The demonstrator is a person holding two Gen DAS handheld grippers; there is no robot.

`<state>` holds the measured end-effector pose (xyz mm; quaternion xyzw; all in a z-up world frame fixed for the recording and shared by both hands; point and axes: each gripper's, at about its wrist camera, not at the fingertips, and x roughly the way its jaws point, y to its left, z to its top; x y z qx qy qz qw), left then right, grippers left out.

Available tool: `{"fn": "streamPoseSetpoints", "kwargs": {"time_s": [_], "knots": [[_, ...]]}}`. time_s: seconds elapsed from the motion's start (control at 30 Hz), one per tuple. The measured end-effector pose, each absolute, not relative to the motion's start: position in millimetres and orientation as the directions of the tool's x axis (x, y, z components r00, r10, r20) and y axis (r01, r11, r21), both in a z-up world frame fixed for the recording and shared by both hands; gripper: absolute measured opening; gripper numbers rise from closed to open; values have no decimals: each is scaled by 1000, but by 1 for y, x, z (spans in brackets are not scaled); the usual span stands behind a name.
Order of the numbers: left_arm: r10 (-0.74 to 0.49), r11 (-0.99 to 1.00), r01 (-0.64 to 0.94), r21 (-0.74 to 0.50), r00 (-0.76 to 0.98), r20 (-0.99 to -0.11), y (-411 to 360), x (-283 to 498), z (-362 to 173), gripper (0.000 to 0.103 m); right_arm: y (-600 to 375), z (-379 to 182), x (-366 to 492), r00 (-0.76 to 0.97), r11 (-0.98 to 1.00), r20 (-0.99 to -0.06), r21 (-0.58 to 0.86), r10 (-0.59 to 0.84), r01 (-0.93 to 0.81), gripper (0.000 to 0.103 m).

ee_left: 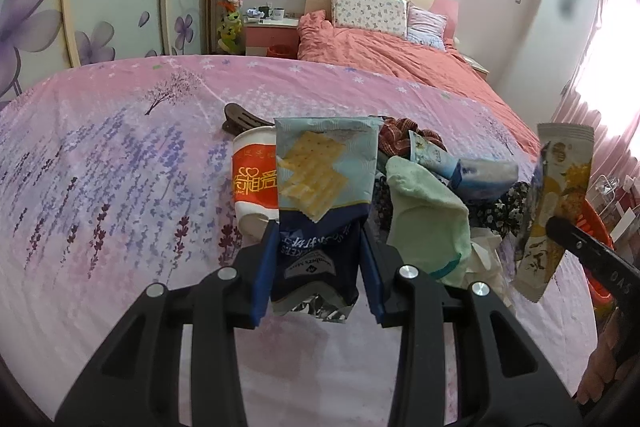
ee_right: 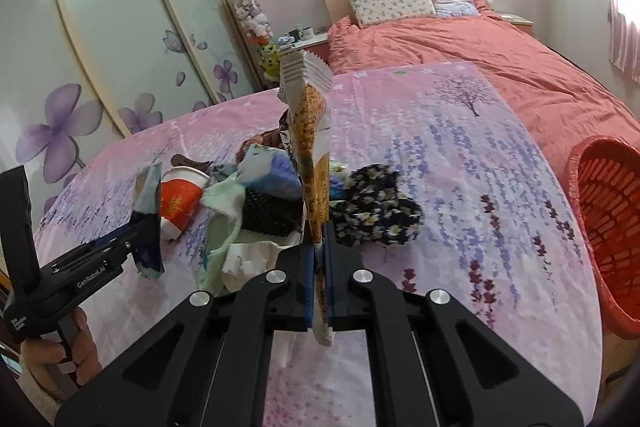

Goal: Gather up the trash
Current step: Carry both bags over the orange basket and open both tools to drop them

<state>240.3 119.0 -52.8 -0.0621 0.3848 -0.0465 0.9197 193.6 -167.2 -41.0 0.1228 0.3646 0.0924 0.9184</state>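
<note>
My left gripper [ee_left: 319, 231] is shut on the dark blue lower end of a teal cracker wrapper [ee_left: 328, 163], which stands upright above a table covered with a pink lavender-print cloth [ee_left: 120, 167]. My right gripper [ee_right: 319, 233] is shut on a thin yellow and white snack wrapper [ee_right: 310, 115], held edge-on and upright. In the left wrist view that wrapper [ee_left: 560, 187] hangs at the right. On the cloth lie a red and white paper cup [ee_left: 254, 183] on its side, a blue packet [ee_left: 480, 175] and crumpled white tissue [ee_right: 248, 255].
A red mesh basket [ee_right: 608, 219] stands past the table's right edge. A green cloth [ee_left: 424, 211], a dark floral cloth [ee_right: 376, 207] and a brown hair clip [ee_left: 240, 117] lie among the litter. A hand [ee_right: 52, 359] holds the left gripper's grip. A bed stands behind.
</note>
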Motion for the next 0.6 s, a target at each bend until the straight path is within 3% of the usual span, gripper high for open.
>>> {"fn": "streamPoseSetpoints", "kwargs": {"time_s": [0.6], "knots": [[-255,967,183,-178,737,-626,55,212,11,38,-223,-8,159,793,952,-580,305,187,-2,4]]}}
